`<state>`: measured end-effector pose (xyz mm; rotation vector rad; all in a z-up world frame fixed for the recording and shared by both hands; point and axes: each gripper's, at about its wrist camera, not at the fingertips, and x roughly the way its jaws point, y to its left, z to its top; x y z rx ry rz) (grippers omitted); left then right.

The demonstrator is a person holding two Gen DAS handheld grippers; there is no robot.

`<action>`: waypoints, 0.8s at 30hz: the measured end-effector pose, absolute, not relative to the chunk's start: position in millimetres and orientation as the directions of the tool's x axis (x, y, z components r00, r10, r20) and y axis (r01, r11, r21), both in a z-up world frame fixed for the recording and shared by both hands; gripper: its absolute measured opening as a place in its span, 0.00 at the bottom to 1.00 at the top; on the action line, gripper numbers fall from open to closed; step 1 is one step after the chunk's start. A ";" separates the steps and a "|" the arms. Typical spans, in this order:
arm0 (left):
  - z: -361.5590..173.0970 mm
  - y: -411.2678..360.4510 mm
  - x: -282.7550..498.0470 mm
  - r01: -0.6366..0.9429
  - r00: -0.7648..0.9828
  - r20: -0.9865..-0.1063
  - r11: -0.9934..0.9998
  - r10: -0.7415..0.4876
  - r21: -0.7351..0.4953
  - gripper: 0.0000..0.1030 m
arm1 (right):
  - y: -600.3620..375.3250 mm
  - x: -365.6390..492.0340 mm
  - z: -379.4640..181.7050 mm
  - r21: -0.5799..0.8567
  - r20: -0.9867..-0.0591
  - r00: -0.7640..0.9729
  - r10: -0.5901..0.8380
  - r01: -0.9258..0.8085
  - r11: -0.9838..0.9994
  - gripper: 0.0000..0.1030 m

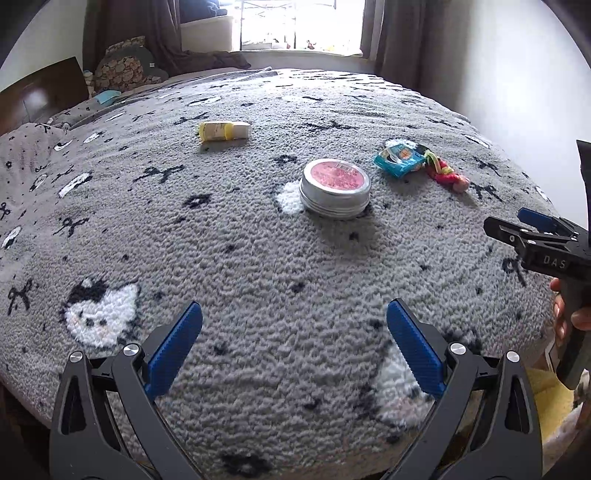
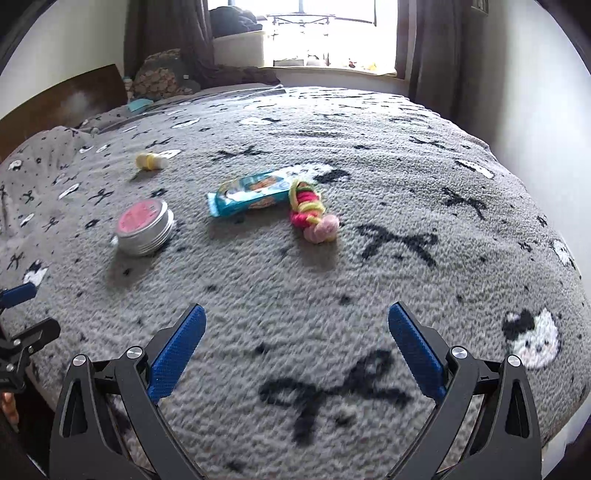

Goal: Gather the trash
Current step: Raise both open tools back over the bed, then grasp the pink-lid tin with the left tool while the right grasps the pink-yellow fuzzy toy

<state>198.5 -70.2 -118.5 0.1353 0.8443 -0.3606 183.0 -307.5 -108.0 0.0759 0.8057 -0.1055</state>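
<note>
On the grey patterned blanket (image 1: pixel 258 266) (image 2: pixel 369 155) lie a round silver tin with a pink lid (image 1: pixel 334 188) (image 2: pixel 144 227), a teal snack wrapper (image 1: pixel 399 159) (image 2: pixel 251 192), a bunch of pink and yellow hair ties (image 1: pixel 447 173) (image 2: pixel 312 214) and a small yellow and white bottle on its side (image 1: pixel 224 130) (image 2: pixel 151 161). My left gripper (image 1: pixel 294 332) hovers open over the near edge, short of the tin. My right gripper (image 2: pixel 296 334) is open too, well short of the wrapper and hair ties, and shows at the right edge of the left wrist view (image 1: pixel 535 236).
A dark wooden headboard (image 1: pixel 40 92) (image 2: pixel 62 99) and pillows (image 1: pixel 125 62) stand at the far left. A bright window (image 1: pixel 299 22) with brown curtains is beyond the bed. A white wall (image 2: pixel 535 92) runs along the right side. A person's hand (image 1: pixel 569 314) holds the right gripper's handle.
</note>
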 end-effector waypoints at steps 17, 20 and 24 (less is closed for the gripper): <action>-140.3 -142.2 298.7 0.325 0.602 -0.756 0.944 -0.259 -0.065 0.92 | -331.7 274.6 -130.4 0.051 -0.758 0.647 -0.083 0.186 0.981 0.76; -144.5 -147.4 311.7 0.304 0.593 -0.768 0.951 -0.241 -0.064 0.92 | -330.7 279.5 -132.4 0.046 -0.760 0.644 -0.085 0.183 0.982 0.65; -150.0 -150.7 322.2 0.293 0.567 -0.794 0.955 -0.218 -0.052 0.87 | -331.0 283.0 -135.0 0.044 -0.769 0.635 -0.076 0.171 0.984 0.52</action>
